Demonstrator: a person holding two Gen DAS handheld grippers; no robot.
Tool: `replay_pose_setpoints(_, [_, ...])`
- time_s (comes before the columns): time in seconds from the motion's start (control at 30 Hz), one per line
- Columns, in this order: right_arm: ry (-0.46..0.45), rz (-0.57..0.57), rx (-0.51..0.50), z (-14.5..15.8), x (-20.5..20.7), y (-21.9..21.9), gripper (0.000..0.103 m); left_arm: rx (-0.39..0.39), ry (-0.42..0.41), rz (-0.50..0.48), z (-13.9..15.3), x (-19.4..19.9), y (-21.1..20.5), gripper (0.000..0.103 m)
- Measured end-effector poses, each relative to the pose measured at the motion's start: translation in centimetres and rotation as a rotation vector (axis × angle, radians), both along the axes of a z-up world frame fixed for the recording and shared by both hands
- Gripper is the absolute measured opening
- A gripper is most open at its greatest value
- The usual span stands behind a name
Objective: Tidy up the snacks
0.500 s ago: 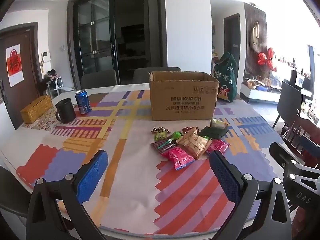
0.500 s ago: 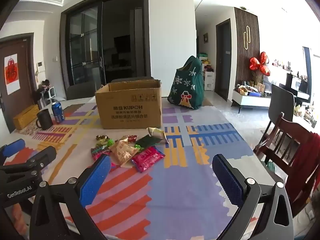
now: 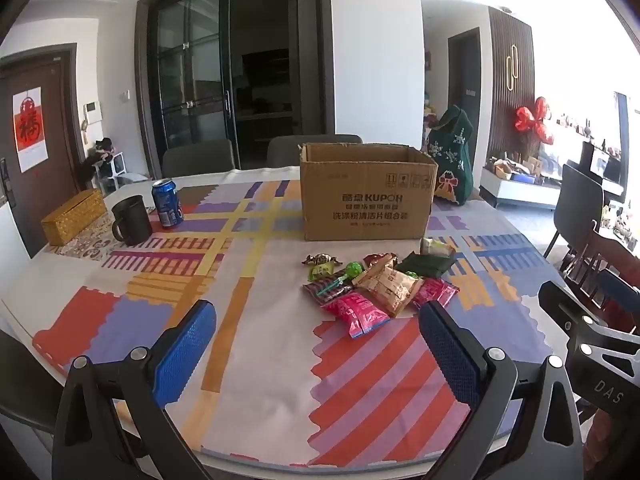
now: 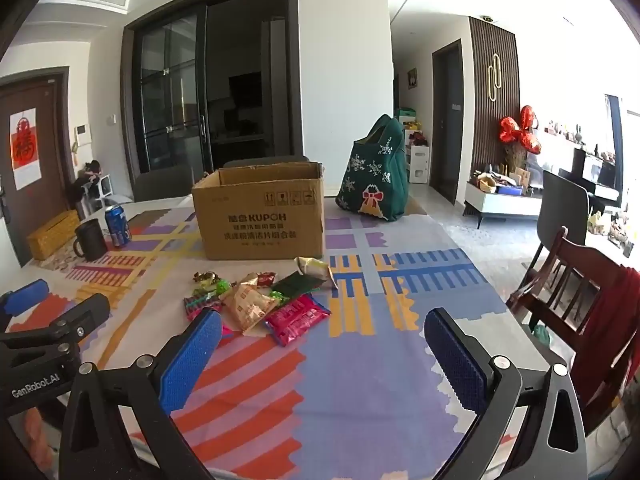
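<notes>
A pile of snack packets point(image 3: 376, 288) point(image 4: 260, 300) lies on the patterned tablecloth, in front of an open cardboard box point(image 3: 366, 192) point(image 4: 260, 216). The pile holds pink packets point(image 3: 358, 312) point(image 4: 298, 318), a tan packet point(image 3: 390, 286) point(image 4: 248, 306), a dark green packet point(image 3: 426, 264) and small sweets. My left gripper point(image 3: 316, 332) hovers open near the table's front edge, short of the pile. My right gripper point(image 4: 322, 340) is open too, with its left fingertip point(image 4: 200, 336) in front of the pile's near edge. Neither holds anything.
A black mug point(image 3: 130, 220), a blue can point(image 3: 166, 202) and a woven yellow box point(image 3: 74, 216) stand at the far left. A green festive bag point(image 4: 374, 172) sits right of the box. Chairs point(image 4: 576, 292) stand along the right side of the table.
</notes>
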State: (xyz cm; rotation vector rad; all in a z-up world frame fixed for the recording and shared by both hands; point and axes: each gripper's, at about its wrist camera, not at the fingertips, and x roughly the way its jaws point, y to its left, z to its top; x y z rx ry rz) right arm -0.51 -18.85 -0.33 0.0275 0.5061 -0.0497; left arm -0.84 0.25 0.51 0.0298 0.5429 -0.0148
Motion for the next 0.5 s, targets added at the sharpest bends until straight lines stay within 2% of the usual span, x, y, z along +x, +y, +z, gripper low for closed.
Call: replay_pose_setpoints(0.5, [-0.007, 0.003, -0.003, 0.16, -0.39, 0.08, 0.102, 0.0, 0.002, 0.0, -0.03, -0.11, -0.04, 0.103])
